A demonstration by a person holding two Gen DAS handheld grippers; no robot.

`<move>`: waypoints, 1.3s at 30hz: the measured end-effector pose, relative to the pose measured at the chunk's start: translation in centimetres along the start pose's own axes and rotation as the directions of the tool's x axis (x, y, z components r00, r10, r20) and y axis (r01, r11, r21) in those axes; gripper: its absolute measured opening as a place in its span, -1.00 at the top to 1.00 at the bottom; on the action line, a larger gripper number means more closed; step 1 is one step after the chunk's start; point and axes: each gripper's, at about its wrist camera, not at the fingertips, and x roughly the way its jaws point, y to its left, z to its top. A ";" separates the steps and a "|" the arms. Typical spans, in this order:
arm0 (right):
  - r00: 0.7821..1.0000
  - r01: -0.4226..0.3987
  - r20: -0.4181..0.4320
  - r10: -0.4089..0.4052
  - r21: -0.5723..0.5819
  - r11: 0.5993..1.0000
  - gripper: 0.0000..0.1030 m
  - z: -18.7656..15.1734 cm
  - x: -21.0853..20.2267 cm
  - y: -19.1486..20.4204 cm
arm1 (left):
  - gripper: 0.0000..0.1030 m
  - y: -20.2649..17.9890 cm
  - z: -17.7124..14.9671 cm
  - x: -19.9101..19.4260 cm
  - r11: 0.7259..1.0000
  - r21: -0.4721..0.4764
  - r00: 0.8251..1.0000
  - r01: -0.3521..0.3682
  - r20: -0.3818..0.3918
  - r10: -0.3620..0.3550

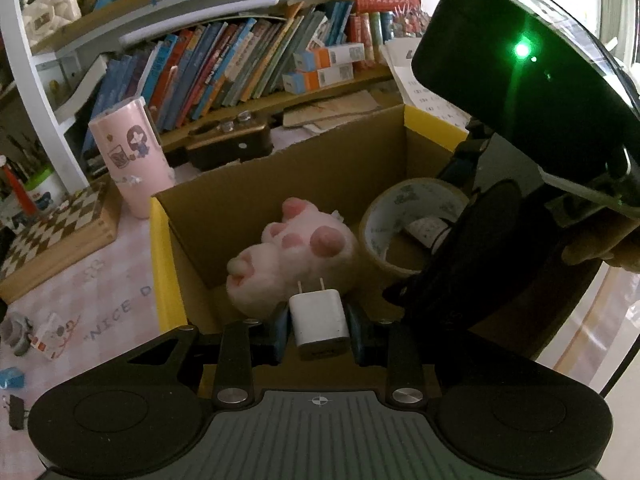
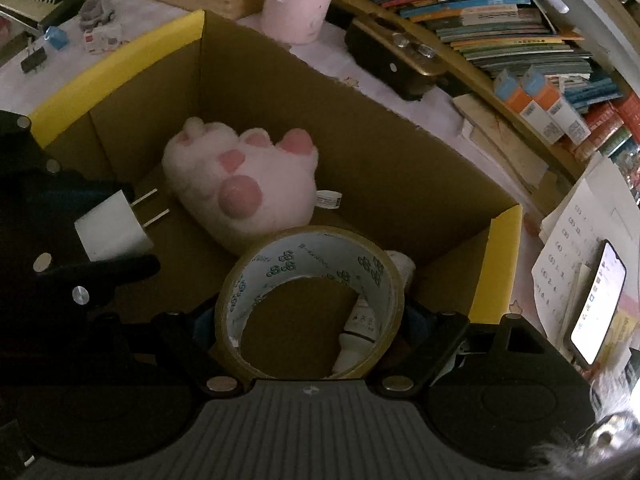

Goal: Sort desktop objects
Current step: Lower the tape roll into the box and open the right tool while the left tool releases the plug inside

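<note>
My left gripper [image 1: 319, 330] is shut on a white plug adapter [image 1: 319, 322], prongs forward, held over the open cardboard box [image 1: 168, 264]. My right gripper [image 2: 308, 320] is shut on a brown tape roll [image 2: 280, 252] and holds it inside the box [image 2: 496, 248]. A pink plush paw [image 1: 304, 252] lies on the box floor; it also shows in the right wrist view [image 2: 244, 184]. The adapter [image 2: 114, 226] and the tape roll [image 1: 394, 216] each show in the other view. A small white tube [image 2: 356, 340] lies under the roll.
A pink tumbler [image 1: 128, 156] and a chessboard box [image 1: 56, 236] stand left of the box. A dark case [image 2: 396, 60] and stacked books [image 2: 500, 12] lie behind. Small items [image 2: 100, 36] sit on the pink mat. A lit phone [image 2: 598, 304] rests on papers at right.
</note>
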 end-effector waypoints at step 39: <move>0.881 0.050 0.407 -0.240 0.425 0.904 -0.77 -6.7 -13.1 0.2 | -0.80 2.6 -3.5 -11.0 0.974 -0.203 0.946 -0.104 0.284 0.160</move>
